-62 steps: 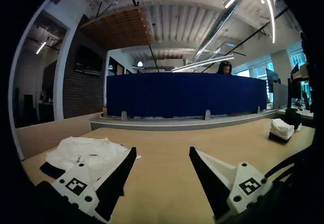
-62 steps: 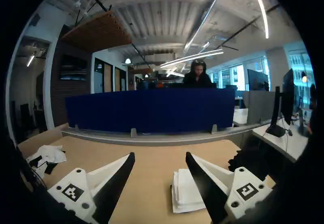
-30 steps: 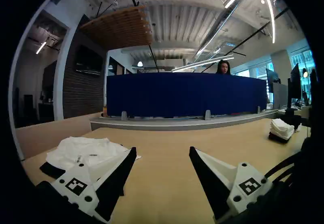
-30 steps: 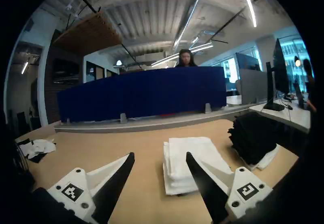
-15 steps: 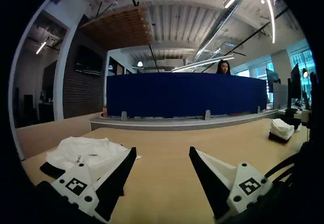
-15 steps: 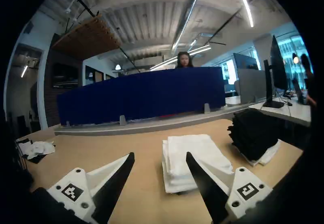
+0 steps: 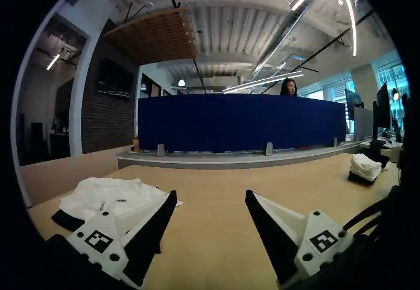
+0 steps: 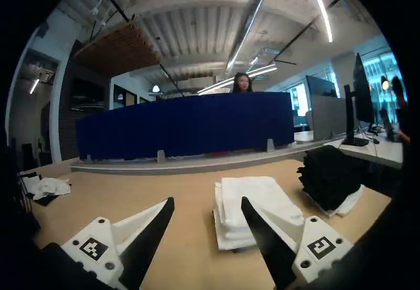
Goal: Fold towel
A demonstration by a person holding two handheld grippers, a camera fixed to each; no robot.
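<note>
In the left gripper view a crumpled white towel (image 7: 110, 198) lies on the wooden table (image 7: 210, 195) at the left, partly behind my left finger; a dark cloth (image 7: 65, 220) peeks out under it. My left gripper (image 7: 210, 206) is open and holds nothing. In the right gripper view a stack of folded white towels (image 8: 252, 206) sits just ahead, partly behind the right finger. My right gripper (image 8: 207, 211) is open and low over the table, empty. The crumpled towel (image 8: 47, 186) shows far left there.
A pile of black folded cloths (image 8: 328, 177) stands right of the white stack. A blue divider (image 7: 236, 122) runs along the table's far edge, with a person (image 8: 241, 83) behind it. Monitors (image 8: 357, 101) stand on the desk at right. The folded stack (image 7: 365, 167) appears far right.
The right gripper swung right and forward, bringing the folded white stack and black pile closer into view, then shifted slightly. The left gripper has stayed still.
</note>
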